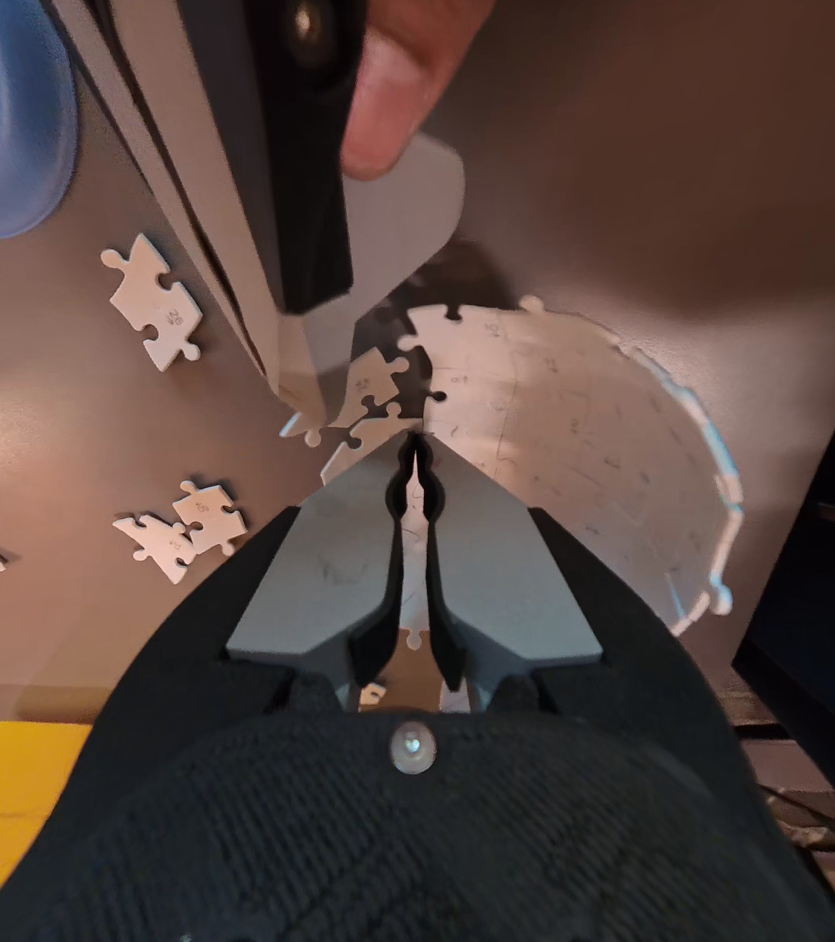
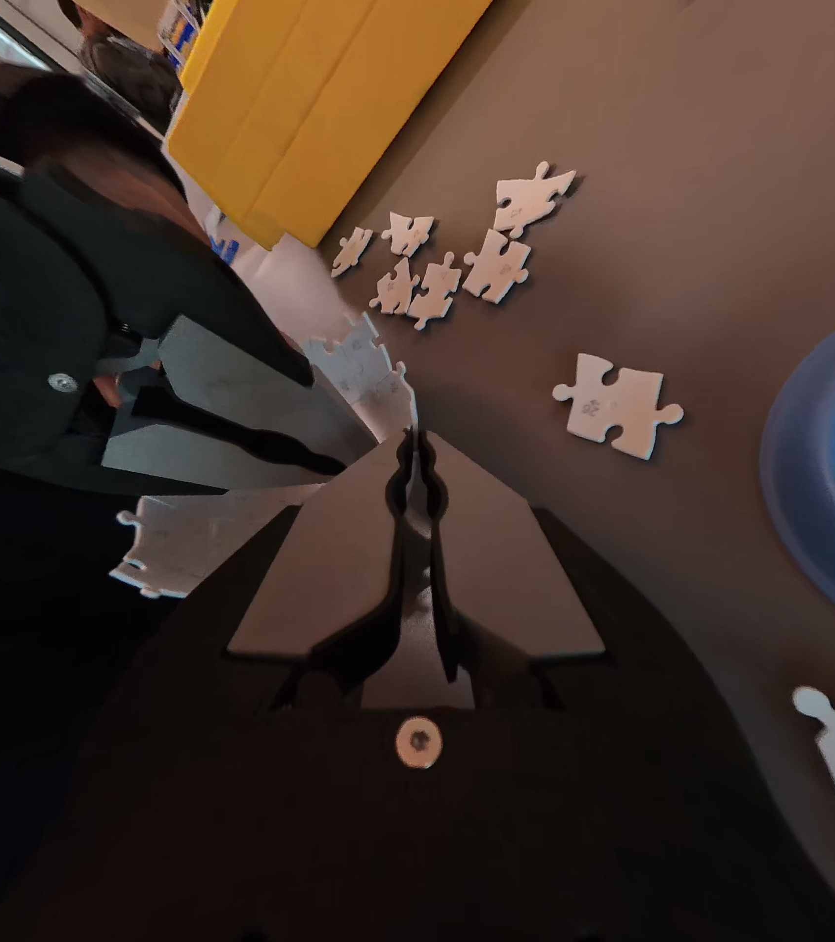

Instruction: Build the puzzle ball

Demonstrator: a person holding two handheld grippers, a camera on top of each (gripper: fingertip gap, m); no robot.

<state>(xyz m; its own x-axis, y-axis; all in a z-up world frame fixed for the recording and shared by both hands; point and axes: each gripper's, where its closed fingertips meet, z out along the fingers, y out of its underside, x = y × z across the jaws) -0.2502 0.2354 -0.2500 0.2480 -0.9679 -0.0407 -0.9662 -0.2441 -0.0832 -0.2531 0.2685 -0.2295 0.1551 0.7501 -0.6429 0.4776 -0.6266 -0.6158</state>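
Left wrist view showed the left gripper (image 1: 413,439) with fingers clenched on the half-built puzzle ball (image 1: 583,459) resting on the worktop (image 1: 660,178). Opposite, the right gripper (image 1: 303,408) pinched a puzzle piece (image 1: 372,387) at its rim; loose pieces (image 2: 456,265) lay nearby.

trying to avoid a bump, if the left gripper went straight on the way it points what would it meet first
Most likely the half-built puzzle ball: the left gripper has its fingers shut at the shell's near edge. Depth there is unclear.
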